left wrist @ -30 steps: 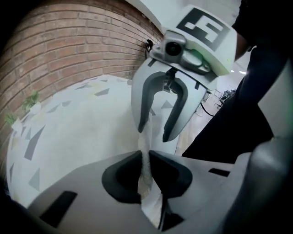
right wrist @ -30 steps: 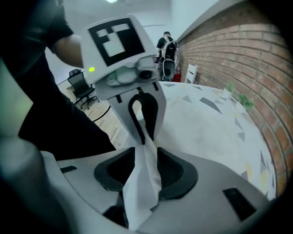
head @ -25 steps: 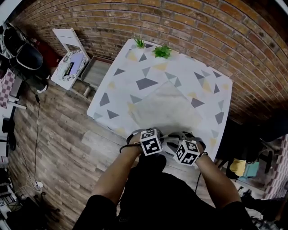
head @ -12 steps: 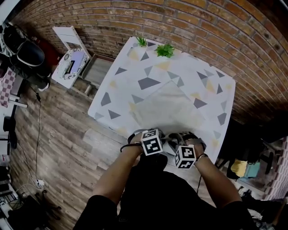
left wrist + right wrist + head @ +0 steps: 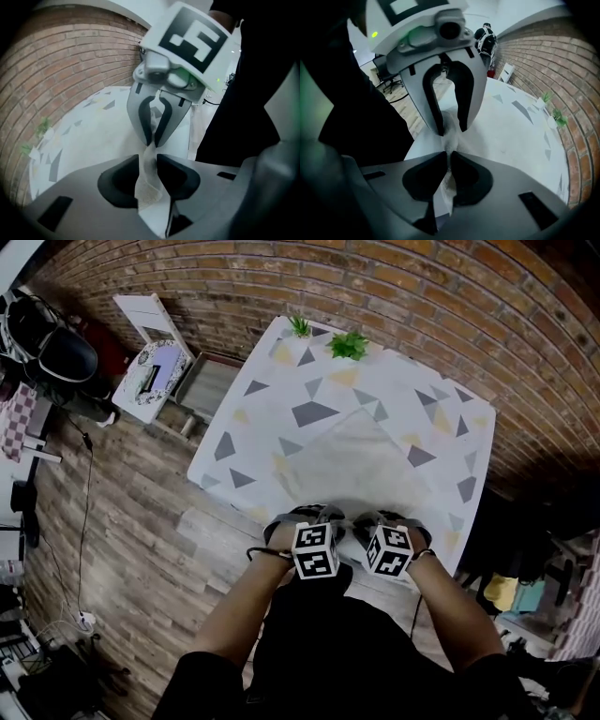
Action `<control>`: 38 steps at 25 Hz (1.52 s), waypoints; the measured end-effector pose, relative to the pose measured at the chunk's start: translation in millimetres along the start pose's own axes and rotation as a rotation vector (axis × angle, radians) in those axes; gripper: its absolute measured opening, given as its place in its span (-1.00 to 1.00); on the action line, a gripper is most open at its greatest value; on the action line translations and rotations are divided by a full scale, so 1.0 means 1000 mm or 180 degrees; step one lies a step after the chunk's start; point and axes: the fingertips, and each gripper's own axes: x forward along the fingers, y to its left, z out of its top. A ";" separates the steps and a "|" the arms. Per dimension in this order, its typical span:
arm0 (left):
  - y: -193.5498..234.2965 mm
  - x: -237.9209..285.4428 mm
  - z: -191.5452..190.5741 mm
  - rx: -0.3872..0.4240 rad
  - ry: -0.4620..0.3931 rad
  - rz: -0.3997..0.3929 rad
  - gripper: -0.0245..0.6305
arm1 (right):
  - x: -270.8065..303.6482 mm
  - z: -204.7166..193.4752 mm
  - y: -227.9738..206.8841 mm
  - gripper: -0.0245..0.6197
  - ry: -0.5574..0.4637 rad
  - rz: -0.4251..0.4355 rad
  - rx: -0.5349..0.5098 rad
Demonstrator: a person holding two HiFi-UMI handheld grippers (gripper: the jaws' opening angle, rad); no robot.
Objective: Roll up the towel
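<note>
A pale towel lies flat in the middle of the table with the triangle-patterned cloth. Both grippers are side by side at its near edge. My left gripper has a twisted bit of towel between its pads; its jaws are opening and the cloth sits loosely in the gap. My right gripper is closing, its pads pinched on the towel's edge. Each gripper view shows the other gripper straight ahead, towel in its fingers.
Two small green plants stand at the table's far edge by the brick wall. A white chair with a patterned round thing on it is left of the table. Wooden floor lies at the left, and clutter at the lower right.
The right gripper's marker cube has drawn in beside the left one. The left cube has slid a little toward me and rolled. Both stay at the towel's near edge.
</note>
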 end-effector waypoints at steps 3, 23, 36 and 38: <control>-0.005 -0.002 0.002 0.0177 0.0029 0.0101 -0.55 | 0.000 0.001 -0.002 -0.78 0.0011 0.0197 0.0153; 0.006 0.019 -0.008 -0.0339 0.0159 -0.0415 -0.69 | -0.018 0.016 -0.004 -0.61 -0.0261 0.0070 0.0015; 0.011 0.018 -0.009 -0.0535 0.0104 -0.0521 -0.69 | -0.010 0.010 -0.005 -0.54 -0.0024 -0.0117 -0.0190; 0.012 0.017 -0.009 -0.0470 0.0112 -0.0457 -0.68 | -0.005 0.007 -0.008 -0.52 0.0000 -0.0119 -0.0161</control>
